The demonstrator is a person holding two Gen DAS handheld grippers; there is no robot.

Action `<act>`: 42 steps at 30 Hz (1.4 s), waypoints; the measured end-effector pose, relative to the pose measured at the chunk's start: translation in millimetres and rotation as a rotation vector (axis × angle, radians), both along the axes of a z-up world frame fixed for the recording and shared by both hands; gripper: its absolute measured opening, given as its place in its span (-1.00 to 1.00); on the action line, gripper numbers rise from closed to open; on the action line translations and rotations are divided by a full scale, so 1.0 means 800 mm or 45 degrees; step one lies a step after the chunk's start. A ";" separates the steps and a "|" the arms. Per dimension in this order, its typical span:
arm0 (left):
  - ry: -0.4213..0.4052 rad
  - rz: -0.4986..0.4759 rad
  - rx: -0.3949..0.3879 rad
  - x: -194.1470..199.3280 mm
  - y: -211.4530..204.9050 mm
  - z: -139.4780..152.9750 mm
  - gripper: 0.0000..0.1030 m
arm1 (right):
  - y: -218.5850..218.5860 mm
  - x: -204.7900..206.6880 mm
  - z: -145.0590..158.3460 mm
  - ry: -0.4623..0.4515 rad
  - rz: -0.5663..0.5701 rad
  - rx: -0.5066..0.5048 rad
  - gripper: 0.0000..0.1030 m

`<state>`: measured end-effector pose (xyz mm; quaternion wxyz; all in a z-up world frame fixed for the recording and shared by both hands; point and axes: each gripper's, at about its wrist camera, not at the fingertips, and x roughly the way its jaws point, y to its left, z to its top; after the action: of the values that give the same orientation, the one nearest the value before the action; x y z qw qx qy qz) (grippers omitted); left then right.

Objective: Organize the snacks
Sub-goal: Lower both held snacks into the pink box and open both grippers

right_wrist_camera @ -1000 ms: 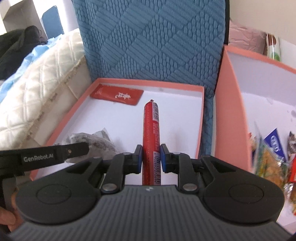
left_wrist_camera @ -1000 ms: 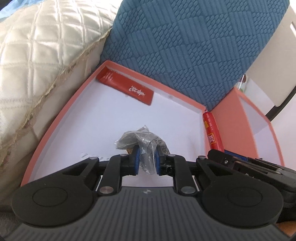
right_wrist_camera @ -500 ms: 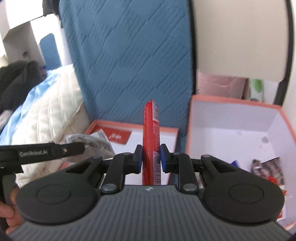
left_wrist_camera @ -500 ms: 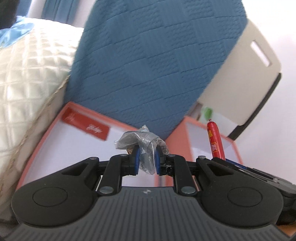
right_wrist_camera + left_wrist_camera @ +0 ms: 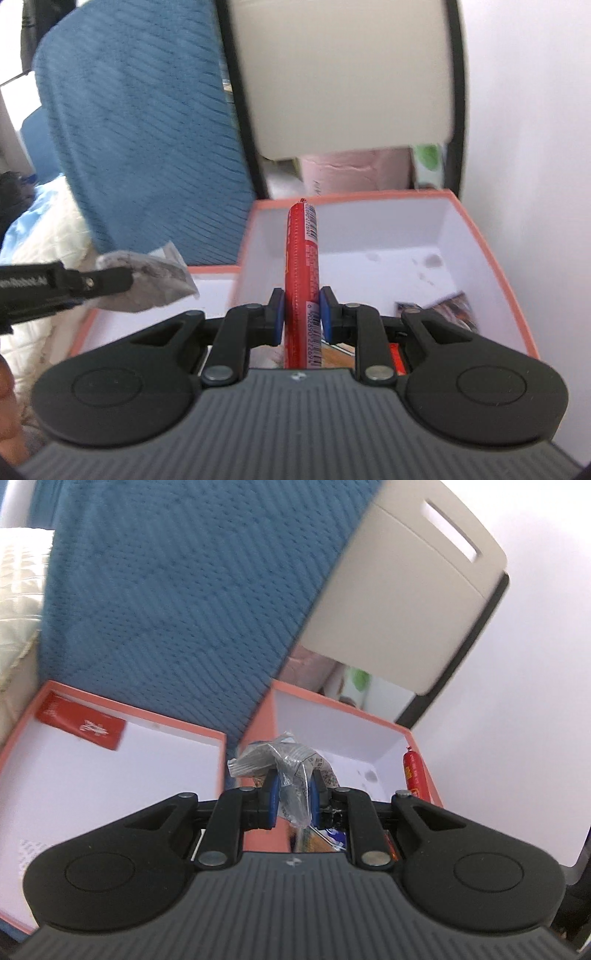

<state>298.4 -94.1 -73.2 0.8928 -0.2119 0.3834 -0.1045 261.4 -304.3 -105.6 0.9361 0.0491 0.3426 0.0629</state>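
We're in a home, likely a bedroom: quilted cream bedding [image 5: 18, 602], blue textured cushion [image 5: 177, 602], chair back [image 5: 402, 602], pink-rimmed boxes [image 5: 110, 705] holding snacks.

A large blue quilted cushion [image 5: 177, 602] stands upright behind, its fabric stitched in a diamond pattern. To its left lies a cream quilted bedspread [image 5: 18, 602], with pale blue bedding [image 5: 40, 206] further off. To the right leans a beige panel with a slot and dark edge [image 5: 402, 602], perhaps a chair back. Beyond is a plain white wall [image 5: 535, 709], brightly and evenly lit.
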 end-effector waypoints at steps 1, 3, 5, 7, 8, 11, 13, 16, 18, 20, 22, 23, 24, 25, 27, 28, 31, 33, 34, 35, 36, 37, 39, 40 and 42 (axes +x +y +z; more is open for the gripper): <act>0.006 -0.012 0.006 0.001 -0.007 -0.002 -0.62 | -0.007 -0.001 -0.005 0.006 -0.013 -0.016 -0.55; 0.018 -0.038 0.017 0.003 -0.023 -0.005 -0.62 | -0.019 -0.001 -0.013 0.019 -0.037 -0.034 -0.55; 0.034 -0.068 0.027 0.004 -0.039 -0.010 -0.62 | -0.031 -0.001 -0.024 0.046 -0.055 -0.017 -0.55; 0.053 -0.093 0.045 0.006 -0.054 -0.016 -0.62 | -0.042 -0.003 -0.034 0.072 -0.079 -0.013 -0.55; 0.060 -0.106 0.052 0.006 -0.061 -0.019 -0.62 | -0.048 -0.005 -0.039 0.083 -0.089 -0.014 -0.55; 0.085 -0.133 0.062 0.008 -0.076 -0.025 -0.60 | -0.061 -0.006 -0.052 0.116 -0.103 0.009 -0.54; 0.086 -0.162 0.080 0.007 -0.085 -0.026 -0.49 | -0.068 -0.008 -0.059 0.133 -0.114 0.008 -0.53; 0.077 -0.164 0.150 0.002 -0.091 -0.022 0.44 | -0.078 -0.012 -0.066 0.156 -0.141 0.025 -0.52; 0.042 -0.151 0.170 -0.005 -0.087 -0.015 0.51 | -0.083 -0.017 -0.061 0.149 -0.155 0.026 -0.04; 0.035 -0.154 0.184 -0.009 -0.082 -0.008 0.51 | -0.084 -0.020 -0.052 0.112 -0.159 0.006 0.32; 0.030 -0.144 0.190 -0.017 -0.075 0.003 0.51 | -0.084 -0.029 -0.040 0.072 -0.139 0.007 0.30; 0.028 -0.140 0.193 -0.021 -0.073 0.010 0.51 | -0.084 -0.032 -0.034 0.061 -0.138 0.017 0.30; 0.020 -0.137 0.193 -0.027 -0.070 0.017 0.51 | -0.085 -0.037 -0.026 0.049 -0.141 0.033 0.30; 0.013 -0.135 0.193 -0.034 -0.068 0.024 0.51 | -0.084 -0.042 -0.019 0.040 -0.145 0.049 0.30; 0.010 -0.130 0.201 -0.047 -0.063 0.038 0.51 | -0.081 -0.053 -0.003 0.016 -0.141 0.065 0.30; 0.004 -0.134 0.206 -0.054 -0.062 0.045 0.51 | -0.077 -0.062 0.006 -0.003 -0.127 0.071 0.30; -0.028 -0.142 0.232 -0.079 -0.059 0.067 0.51 | -0.069 -0.089 0.031 -0.059 -0.104 0.078 0.30; -0.046 -0.138 0.231 -0.097 -0.052 0.082 0.51 | -0.065 -0.107 0.046 -0.086 -0.096 0.080 0.30; -0.059 -0.134 0.226 -0.107 -0.048 0.089 0.51 | -0.063 -0.117 0.052 -0.098 -0.096 0.081 0.30; -0.072 -0.130 0.226 -0.116 -0.045 0.096 0.51 | -0.063 -0.129 0.059 -0.112 -0.098 0.085 0.30; -0.087 -0.126 0.231 -0.125 -0.043 0.102 0.51 | -0.062 -0.137 0.064 -0.124 -0.102 0.090 0.30; -0.103 -0.123 0.237 -0.134 -0.041 0.108 0.51 | -0.062 -0.148 0.069 -0.136 -0.109 0.091 0.30; -0.128 -0.120 0.240 -0.152 -0.037 0.119 0.51 | -0.062 -0.167 0.078 -0.162 -0.128 0.087 0.30; -0.139 -0.119 0.241 -0.160 -0.036 0.123 0.51 | -0.062 -0.179 0.083 -0.174 -0.136 0.088 0.30; -0.155 -0.118 0.238 -0.179 -0.033 0.132 0.51 | -0.063 -0.194 0.088 -0.188 -0.144 0.098 0.30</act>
<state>155.3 -120.9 32.2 0.9246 -0.1031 0.3458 -0.1220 106.3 -354.4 -35.6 0.9583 0.0994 0.2667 0.0265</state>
